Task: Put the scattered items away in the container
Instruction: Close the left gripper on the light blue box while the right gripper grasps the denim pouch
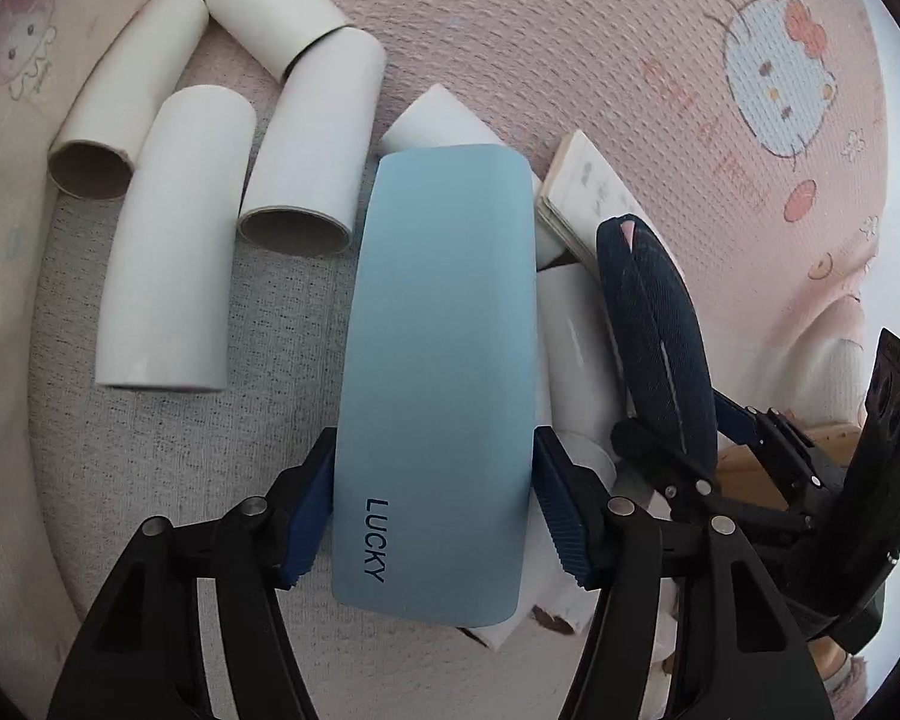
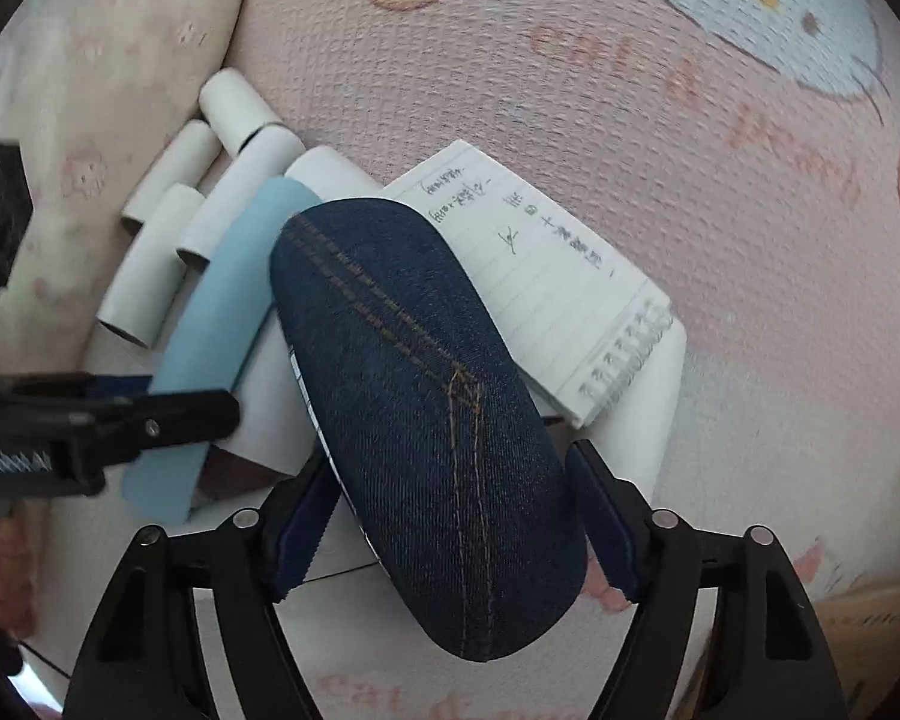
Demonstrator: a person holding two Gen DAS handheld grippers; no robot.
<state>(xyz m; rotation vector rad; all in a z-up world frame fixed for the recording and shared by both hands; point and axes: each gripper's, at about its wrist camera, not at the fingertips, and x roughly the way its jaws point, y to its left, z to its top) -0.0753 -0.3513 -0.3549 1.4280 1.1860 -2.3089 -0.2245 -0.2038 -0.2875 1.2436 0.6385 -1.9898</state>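
Blue case (image 1: 438, 384), lettered LUCKY, sits lengthwise between the left tongs (image 1: 435, 516), pads pressed on both long edges, held over cardboard tubes (image 1: 174, 240) lying in a cloth-walled container (image 1: 6, 300), likely for setting down. Right view: denim case (image 2: 420, 420) lies skewed between the right tongs (image 2: 453, 522), left pad touching, right pad just off, above a notepad (image 2: 546, 276); grip uncertain.

Black linkage arms; silver screws; blue ribbed pads (image 1: 561, 531) on jaws.

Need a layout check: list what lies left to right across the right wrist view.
Left gripper → cardboard tubes → light blue case → denim case, between the right gripper's fingers → lined notepad → pink patterned cloth.
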